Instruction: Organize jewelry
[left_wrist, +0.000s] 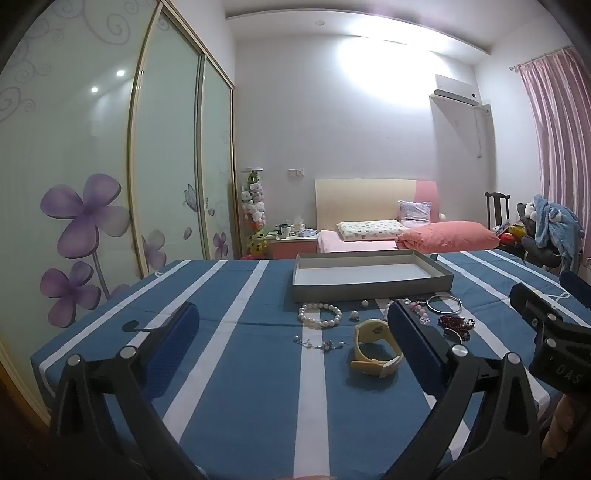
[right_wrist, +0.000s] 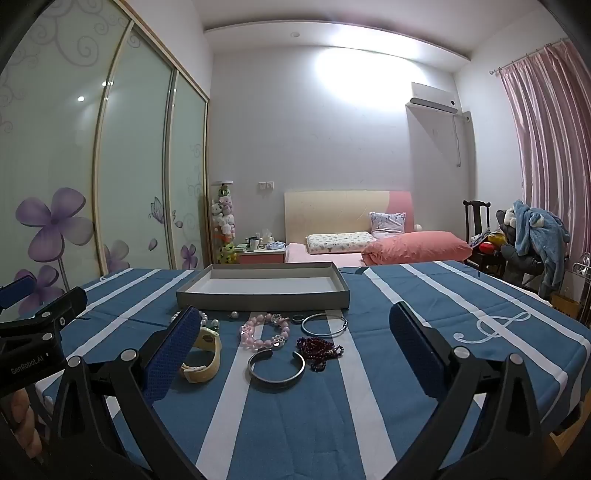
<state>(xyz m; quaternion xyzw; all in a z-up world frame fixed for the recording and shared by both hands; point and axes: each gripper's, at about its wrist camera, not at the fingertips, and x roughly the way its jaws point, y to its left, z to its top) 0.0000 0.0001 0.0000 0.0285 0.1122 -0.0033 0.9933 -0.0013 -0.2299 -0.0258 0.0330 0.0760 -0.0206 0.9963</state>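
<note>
Nothing sorted yet: grey tray (right_wrist: 258, 295) is seen empty. Pearl bracelet (left_wrist: 320, 314), yellow watch (left_wrist: 375, 349), pink bead bracelet (right_wrist: 264, 329) and metal cuff (right_wrist: 276, 369) lie loose on worktop (right_wrist: 369, 387). Left claw (left_wrist: 291, 347) and right claw (right_wrist: 291, 350) are held spread, nothing gripped.

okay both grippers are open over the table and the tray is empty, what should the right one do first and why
Probably ease the right gripper forward and down over the metal cuff bracelet: it lies nearest between the open fingers, apart from the other pieces, and the grey tray holds nothing yet.
</note>
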